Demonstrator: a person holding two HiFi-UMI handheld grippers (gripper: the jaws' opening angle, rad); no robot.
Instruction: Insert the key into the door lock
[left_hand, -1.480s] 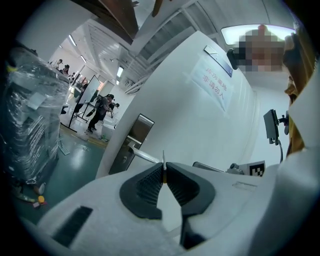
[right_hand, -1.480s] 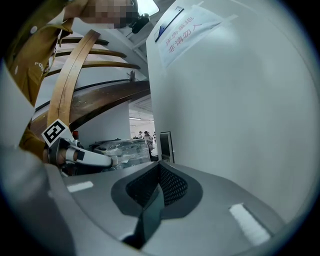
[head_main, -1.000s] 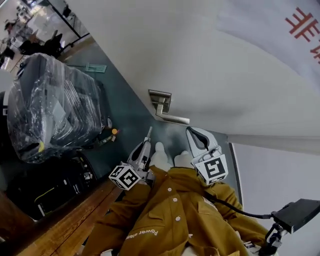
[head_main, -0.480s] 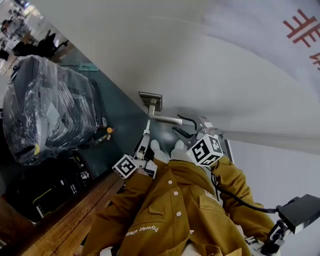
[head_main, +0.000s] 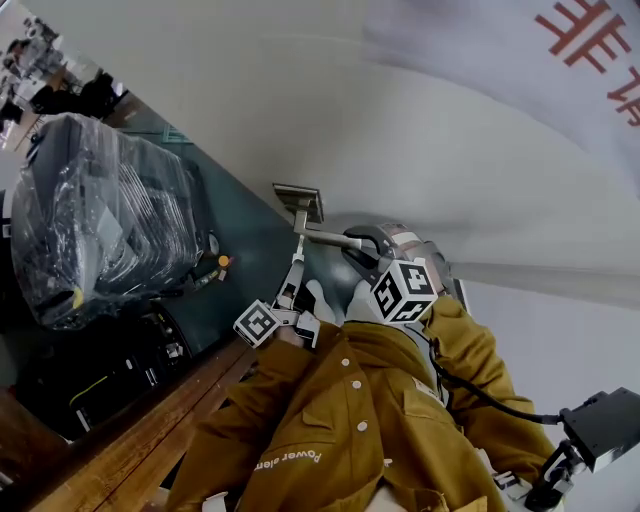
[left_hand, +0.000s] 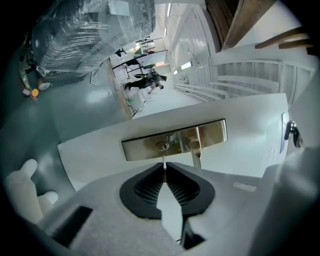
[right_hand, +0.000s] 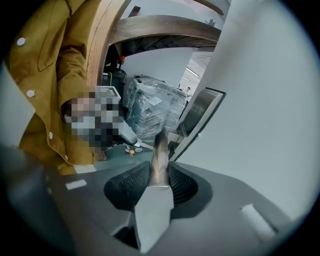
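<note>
The brushed metal lock plate (head_main: 298, 201) sits on the pale door, its lever handle (head_main: 330, 238) running right. In the left gripper view the keyhole (left_hand: 162, 146) lies in the plate (left_hand: 210, 134), left of the handle stem. My left gripper (head_main: 296, 264) (left_hand: 164, 172) is shut on a thin silver key (left_hand: 164, 164). The key's tip points at the keyhole and stops just short of it. My right gripper (head_main: 362, 247) (right_hand: 159, 172) has its jaws closing round the lever (right_hand: 161, 150), with both pads against its sides.
A plastic-wrapped black bulk (head_main: 100, 230) stands at the left on the dark floor, with small bits such as an orange cap (head_main: 226, 261) beside it. A wooden rail (head_main: 150, 430) runs along the lower left. A black device on a cable (head_main: 600, 425) hangs at the lower right.
The right gripper swung left from beside the handle, opened, and closed round the lever. The left gripper carried the key up to just under the lock plate.
</note>
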